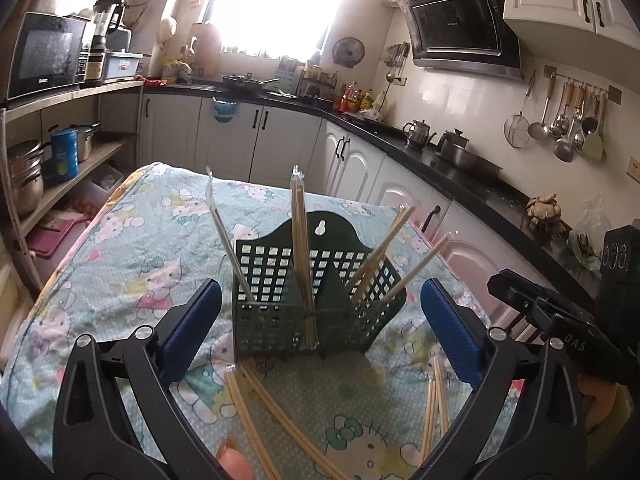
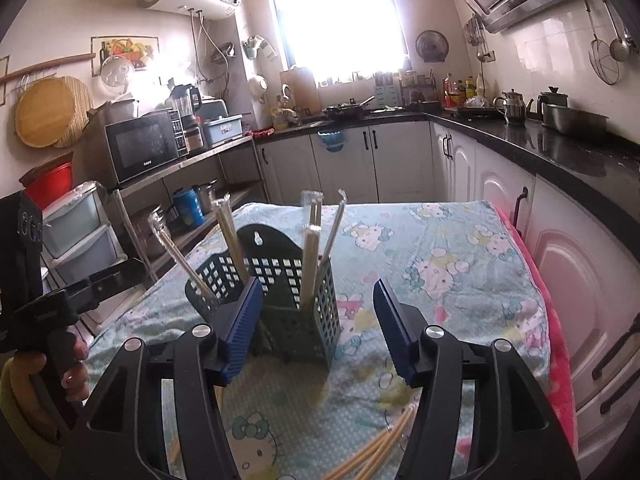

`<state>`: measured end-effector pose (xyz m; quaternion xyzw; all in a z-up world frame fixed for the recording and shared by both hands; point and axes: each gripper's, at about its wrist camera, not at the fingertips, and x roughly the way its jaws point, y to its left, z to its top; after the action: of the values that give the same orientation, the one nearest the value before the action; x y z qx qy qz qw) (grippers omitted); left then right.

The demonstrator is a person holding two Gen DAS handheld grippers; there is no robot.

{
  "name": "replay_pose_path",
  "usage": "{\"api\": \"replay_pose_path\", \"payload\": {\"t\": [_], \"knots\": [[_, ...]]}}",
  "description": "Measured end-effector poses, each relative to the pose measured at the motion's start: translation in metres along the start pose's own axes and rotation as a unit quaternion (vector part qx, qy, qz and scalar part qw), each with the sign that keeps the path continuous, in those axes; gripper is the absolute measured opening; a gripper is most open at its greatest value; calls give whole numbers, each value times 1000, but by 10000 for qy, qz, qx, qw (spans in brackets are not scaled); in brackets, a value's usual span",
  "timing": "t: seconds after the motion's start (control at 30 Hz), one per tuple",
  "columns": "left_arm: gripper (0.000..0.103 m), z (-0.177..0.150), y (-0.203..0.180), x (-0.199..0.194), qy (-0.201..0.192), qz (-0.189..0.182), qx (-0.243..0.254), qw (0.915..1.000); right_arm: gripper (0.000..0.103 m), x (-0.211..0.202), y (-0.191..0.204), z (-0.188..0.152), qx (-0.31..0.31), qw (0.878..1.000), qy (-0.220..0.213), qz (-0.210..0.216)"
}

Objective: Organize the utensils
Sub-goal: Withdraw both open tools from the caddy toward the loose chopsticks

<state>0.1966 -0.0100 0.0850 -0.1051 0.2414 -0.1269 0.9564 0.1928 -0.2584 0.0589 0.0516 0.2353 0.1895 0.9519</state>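
A dark green slotted utensil holder [image 1: 308, 304] stands on the Hello Kitty tablecloth [image 1: 132, 248], with several wrapped chopstick pairs [image 1: 300, 232] upright or leaning in its compartments. Loose chopsticks [image 1: 264, 412] lie on the cloth in front of it, and more [image 1: 434, 408] lie to the right. My left gripper [image 1: 320, 316] is open and empty, just in front of the holder. In the right wrist view the holder [image 2: 296, 312] sits between my fingers and a little beyond them; my right gripper [image 2: 318, 328] is open and empty. Loose chopsticks [image 2: 376, 452] lie below it.
The right gripper's body [image 1: 560, 320] shows at the right of the left wrist view; the left one [image 2: 48, 308] at the left of the right wrist view. A black counter [image 2: 560, 148] with pots runs along the right. A shelf with a microwave [image 2: 144, 148] stands left.
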Motion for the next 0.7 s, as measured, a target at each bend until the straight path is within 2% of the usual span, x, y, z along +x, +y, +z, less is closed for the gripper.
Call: {"api": "replay_pose_path", "payload": {"t": [0.7], "knots": [[91, -39, 5, -4, 286, 151, -29, 9995, 61, -1, 4, -43, -30, 9990, 444, 74]]}}
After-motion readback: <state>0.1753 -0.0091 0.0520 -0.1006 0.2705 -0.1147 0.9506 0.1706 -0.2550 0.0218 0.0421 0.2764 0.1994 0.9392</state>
